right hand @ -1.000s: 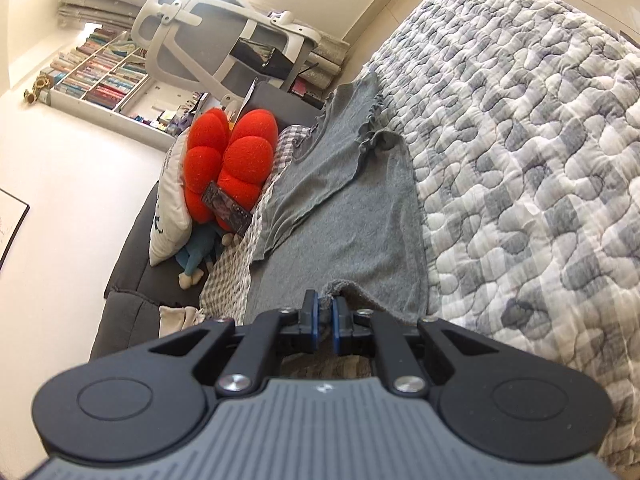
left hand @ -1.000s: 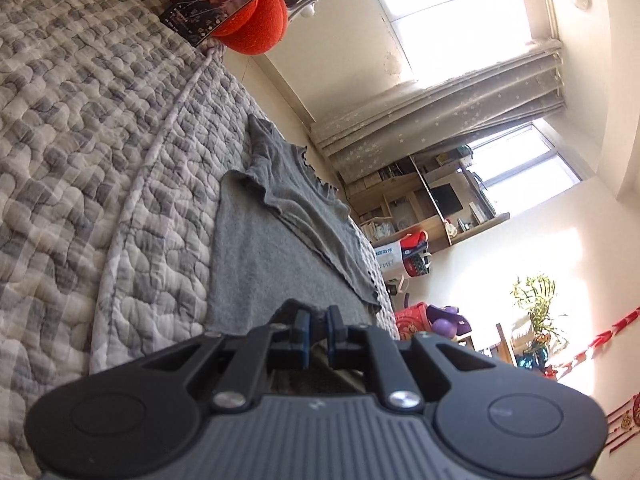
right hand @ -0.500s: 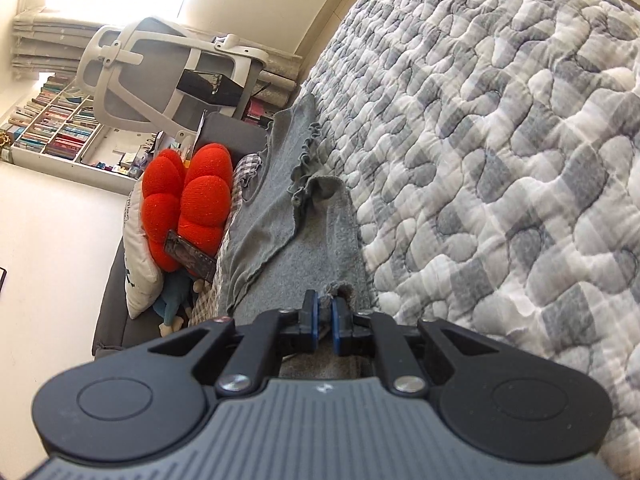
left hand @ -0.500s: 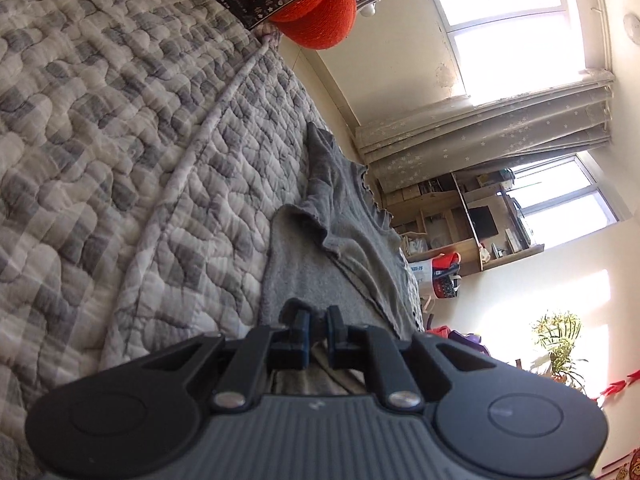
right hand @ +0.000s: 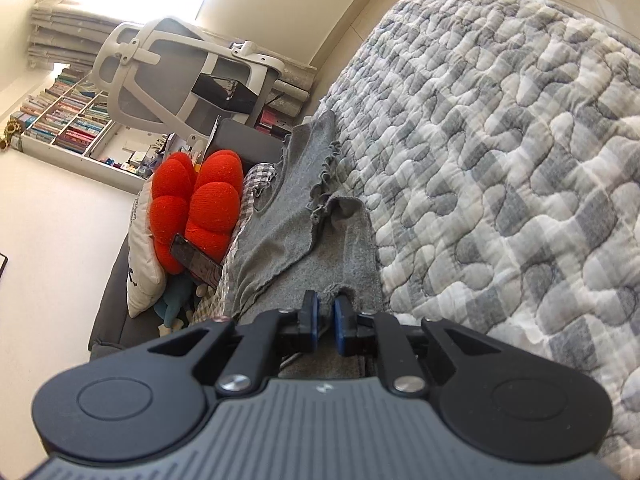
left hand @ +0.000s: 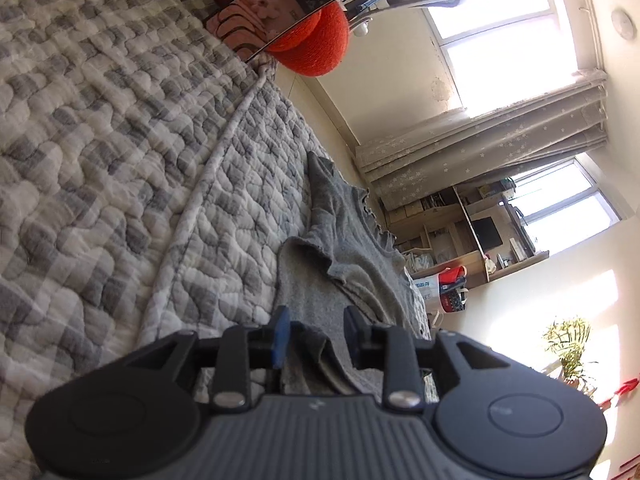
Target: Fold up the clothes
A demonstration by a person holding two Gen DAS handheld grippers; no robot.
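Note:
A grey top with ruffled edges (left hand: 352, 248) lies on the quilted grey-and-white bedspread (left hand: 120, 160), its upper part folded over its lower part. My left gripper (left hand: 316, 332) is open at the garment's near edge, and a loose fold of grey cloth lies between its fingers. In the right wrist view the same grey top (right hand: 288, 232) stretches away from me. My right gripper (right hand: 327, 312) is shut on the puckered near hem, with only a narrow gap between its blue pads.
A red puffy cushion (right hand: 196, 208) with a dark flat case on it sits beside the bed, by a white pillow (right hand: 140, 264). A grey office chair (right hand: 180, 76) and bookshelves stand behind. The quilt (right hand: 500, 160) spreads wide to the right.
My left gripper has opened and let go of the grey cloth it held. Both grippers have come down close to the bed. The right one still pinches the hem.

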